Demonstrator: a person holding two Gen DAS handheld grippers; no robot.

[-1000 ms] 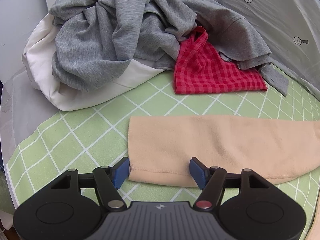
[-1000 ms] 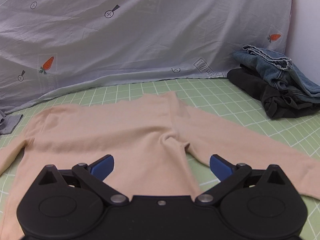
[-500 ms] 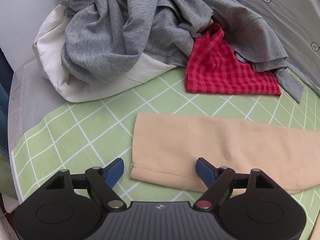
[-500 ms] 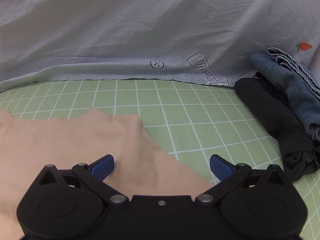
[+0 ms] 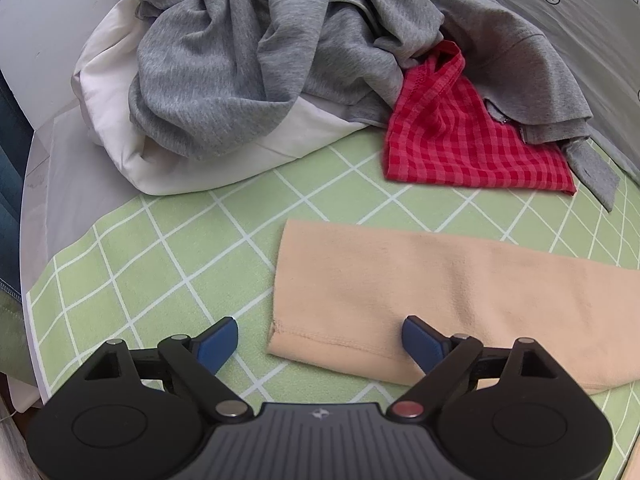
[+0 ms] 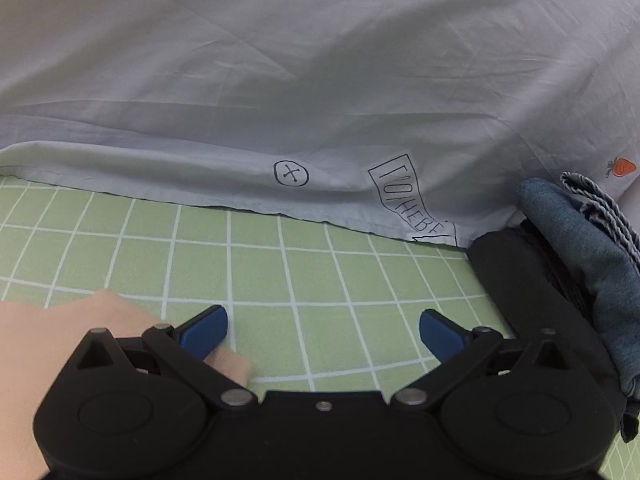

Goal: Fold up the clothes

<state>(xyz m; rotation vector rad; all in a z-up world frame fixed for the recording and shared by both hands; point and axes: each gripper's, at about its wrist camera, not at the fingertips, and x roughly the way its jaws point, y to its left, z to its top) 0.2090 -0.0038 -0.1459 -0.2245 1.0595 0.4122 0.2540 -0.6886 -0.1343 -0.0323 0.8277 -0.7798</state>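
Green grid mat [image 5: 168, 264] underfoot. Left gripper [image 5: 320, 340] jaws opening wide, straddling peach sleeve cuff [image 5: 320, 344], likely lining up pinch. Right gripper [image 6: 322, 330] wide, empty, peach garment edge [image 6: 48, 332] near-left. Unfolded grey pile [image 5: 248, 60] far.

Circled cross [image 6: 291, 173] on pale sheet [image 6: 320, 80]

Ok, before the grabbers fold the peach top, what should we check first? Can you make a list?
1. Left gripper jaws opening, pads not pressing: ok.
2. Peach sleeve cuff lies between the left fingers, flat on the green mat: ok.
3. Right gripper open, nothing between its fingers: ok.
4. Right gripper lined up on the peach top: not ok, cloth sits to its left.
5. Red checked cloth clear of the sleeve: ok.
6. Whole top smooth: cannot tell.
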